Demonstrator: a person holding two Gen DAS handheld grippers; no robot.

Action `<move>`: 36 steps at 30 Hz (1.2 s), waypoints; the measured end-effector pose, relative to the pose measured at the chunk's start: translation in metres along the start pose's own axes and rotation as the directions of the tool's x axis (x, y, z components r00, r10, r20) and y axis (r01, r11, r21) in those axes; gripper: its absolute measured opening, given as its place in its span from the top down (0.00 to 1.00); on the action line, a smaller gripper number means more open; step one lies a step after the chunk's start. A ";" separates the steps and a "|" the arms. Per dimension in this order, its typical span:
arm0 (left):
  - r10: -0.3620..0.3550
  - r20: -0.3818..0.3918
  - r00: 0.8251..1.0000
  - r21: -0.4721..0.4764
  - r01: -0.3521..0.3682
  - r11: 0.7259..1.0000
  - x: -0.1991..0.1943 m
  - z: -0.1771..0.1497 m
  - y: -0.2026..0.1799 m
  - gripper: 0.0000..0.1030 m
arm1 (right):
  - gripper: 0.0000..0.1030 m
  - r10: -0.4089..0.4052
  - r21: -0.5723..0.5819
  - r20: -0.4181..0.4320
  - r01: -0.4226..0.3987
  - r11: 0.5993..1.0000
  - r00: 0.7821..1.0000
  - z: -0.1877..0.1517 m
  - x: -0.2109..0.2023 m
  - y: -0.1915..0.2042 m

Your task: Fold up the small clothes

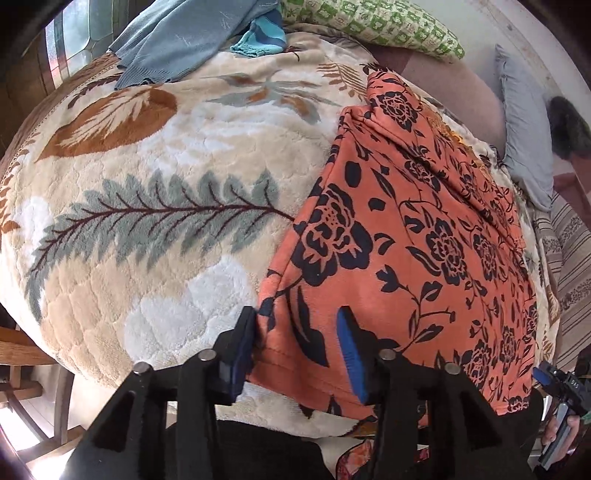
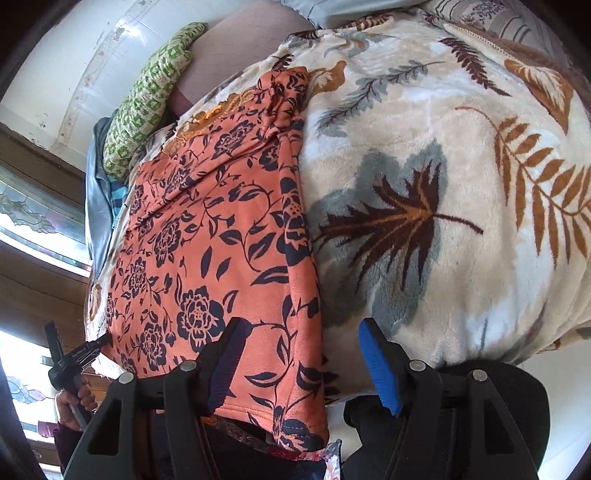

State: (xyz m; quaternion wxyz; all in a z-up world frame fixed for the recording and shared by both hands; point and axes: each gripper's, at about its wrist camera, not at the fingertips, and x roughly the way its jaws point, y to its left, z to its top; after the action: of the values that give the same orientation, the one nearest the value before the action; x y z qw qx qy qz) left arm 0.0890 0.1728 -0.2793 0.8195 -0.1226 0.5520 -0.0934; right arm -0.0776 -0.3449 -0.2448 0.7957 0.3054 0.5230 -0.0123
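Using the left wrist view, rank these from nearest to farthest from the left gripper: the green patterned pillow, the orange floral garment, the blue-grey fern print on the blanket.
From the left gripper, open over the garment's near hem:
1. Orange floral garment: its near corner lies between the fingers, spreading right.
2. Blue-grey fern print: mid-blanket, to the left.
3. Green patterned pillow: far edge of the bed, top of view.

A garment (image 1: 406,236) lies flat on the blanket (image 1: 147,221) before me, its near hem at the bed's edge. My left gripper (image 1: 299,350) straddles its left corner, my right gripper (image 2: 303,362) its right corner. Beyond it, a pillow (image 1: 369,22) rests at the wall; more clothes (image 1: 177,37) lie at the far left.
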 end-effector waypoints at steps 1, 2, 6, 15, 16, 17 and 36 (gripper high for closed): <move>0.007 0.009 1.000 0.013 -0.007 1.000 0.000 -0.001 -0.003 0.53 | 0.34 0.001 0.005 -0.021 -0.001 1.000 1.000 -0.003 0.004 0.000; 0.021 0.012 1.000 0.034 -0.021 0.999 0.001 -0.001 -0.007 0.53 | 0.34 0.002 0.009 -0.041 -0.002 1.000 0.999 -0.005 0.009 0.001; 0.073 0.024 0.997 0.064 -0.074 0.995 0.005 -0.001 -0.007 0.87 | 0.46 -0.055 0.006 -0.118 0.056 0.998 0.991 -0.016 0.034 0.002; -0.113 0.045 0.993 0.038 0.112 0.993 -0.030 0.015 -0.009 0.93 | 0.94 0.095 -0.080 -0.120 -0.105 0.991 0.988 -0.016 0.004 0.028; -0.137 0.052 0.989 0.041 0.135 0.990 -0.037 0.021 -0.011 0.93 | 0.94 0.147 -0.079 -0.106 -0.155 0.985 0.984 -0.011 -0.005 0.031; -0.160 0.061 0.985 0.044 0.157 0.987 -0.044 0.027 -0.013 0.93 | 0.94 0.189 -0.079 -0.091 -0.196 0.977 0.978 -0.005 -0.014 0.034; -0.272 0.061 0.960 -0.061 0.275 0.959 0.032 0.315 -0.075 0.92 | 0.94 0.397 0.189 0.315 -0.467 0.864 0.862 0.285 0.015 0.024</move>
State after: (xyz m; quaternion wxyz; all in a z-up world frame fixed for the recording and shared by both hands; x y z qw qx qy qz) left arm 0.3919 0.1234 -0.1714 0.8081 -0.2281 0.5111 -0.1836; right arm 0.1727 -0.4635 -0.1706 0.7937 0.5122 0.3229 0.0587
